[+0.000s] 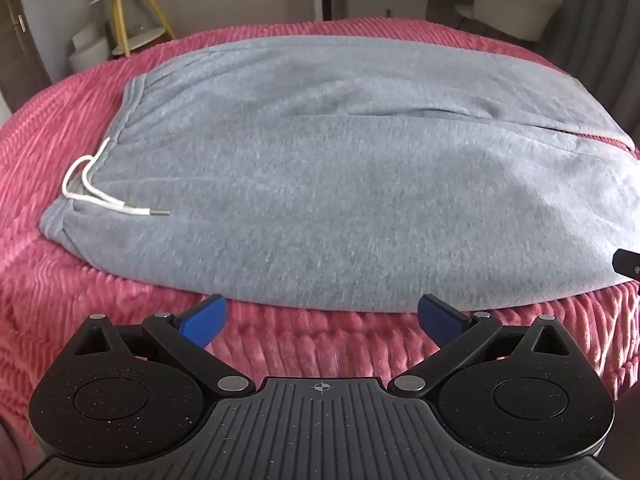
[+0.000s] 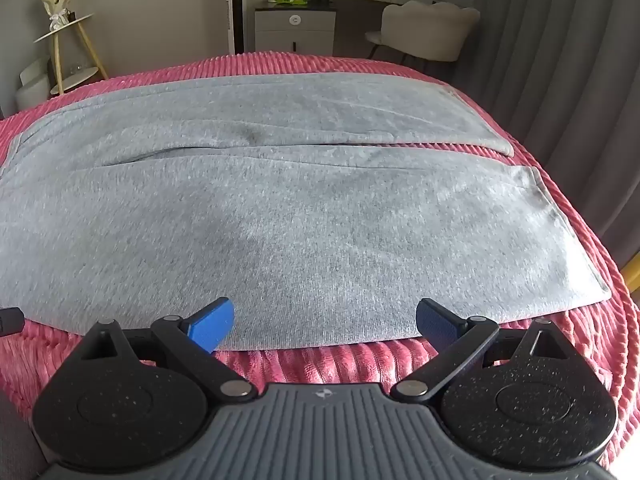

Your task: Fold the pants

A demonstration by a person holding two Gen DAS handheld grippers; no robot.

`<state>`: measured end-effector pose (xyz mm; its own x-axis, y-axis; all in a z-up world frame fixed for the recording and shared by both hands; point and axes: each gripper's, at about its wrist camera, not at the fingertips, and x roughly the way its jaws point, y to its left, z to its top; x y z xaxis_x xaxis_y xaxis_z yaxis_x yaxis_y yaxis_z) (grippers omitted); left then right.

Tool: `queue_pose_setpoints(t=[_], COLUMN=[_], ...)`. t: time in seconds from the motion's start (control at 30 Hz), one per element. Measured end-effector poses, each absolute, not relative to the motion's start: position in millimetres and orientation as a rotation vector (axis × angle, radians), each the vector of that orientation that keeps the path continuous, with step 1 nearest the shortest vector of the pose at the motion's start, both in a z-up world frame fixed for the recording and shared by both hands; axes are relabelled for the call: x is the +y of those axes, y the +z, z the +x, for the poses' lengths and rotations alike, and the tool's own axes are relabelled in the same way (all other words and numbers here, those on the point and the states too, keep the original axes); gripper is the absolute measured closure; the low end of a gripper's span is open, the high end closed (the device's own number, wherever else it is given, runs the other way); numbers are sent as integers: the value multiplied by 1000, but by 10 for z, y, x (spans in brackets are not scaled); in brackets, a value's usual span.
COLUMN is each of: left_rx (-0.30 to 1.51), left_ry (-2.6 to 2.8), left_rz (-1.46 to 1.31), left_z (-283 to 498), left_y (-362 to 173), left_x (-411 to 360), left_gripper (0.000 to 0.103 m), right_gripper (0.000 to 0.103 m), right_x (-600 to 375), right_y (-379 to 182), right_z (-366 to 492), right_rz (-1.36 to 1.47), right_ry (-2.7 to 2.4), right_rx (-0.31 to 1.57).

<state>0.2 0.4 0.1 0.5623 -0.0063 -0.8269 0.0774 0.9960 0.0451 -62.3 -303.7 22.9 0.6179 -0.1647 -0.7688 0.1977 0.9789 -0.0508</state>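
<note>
On the far left of my left view, the white string (image 1: 94,184) lies loose on the waist end of the gray pants (image 1: 340,184). The pants lie flat on the pink blanket (image 1: 280,344), waist to the left and leg ends to the right, so I think they are spread out to be ready for the first fold. My left gripper (image 1: 322,318) is wide open and holds nothing. Its blue fingers (image 1: 204,318) sit just over the blanket, right next to the near edge of the pants, and I think that is so I can pinch that edge. My right gripper (image 2: 325,324) is wide open too, and it holds nothing. Its tips sit at the near edge of the pants (image 2: 300,232), farther along toward the leg ends. The two legs lie side by side with a thin gap between them, so no fold is done yet. The blanket is soft and has fuzzy ridges, so I think the cloth may drag a bit. Behind the bed I see a little shelf with wood legs (image 2: 66,52) on the left, a gray cabinet (image 2: 295,30) in the middle, and a pale chair (image 2: 426,30) by gray curtains (image 2: 560,60) on the right.
</note>
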Motion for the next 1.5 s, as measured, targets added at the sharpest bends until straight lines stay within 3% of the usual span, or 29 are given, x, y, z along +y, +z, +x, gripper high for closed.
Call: queue_pose_setpoints(t=[1.5], left_rx=[974], left_ry=[-45], left_rz=[83], left_z=[-7], left_y=[-25], left_x=[29], left_gripper=[0], right_gripper=[5], right_x=[-3084], right_y=[242], right_z=[-626], right_rz=[66], right_ry=[-211], right_rx=[876])
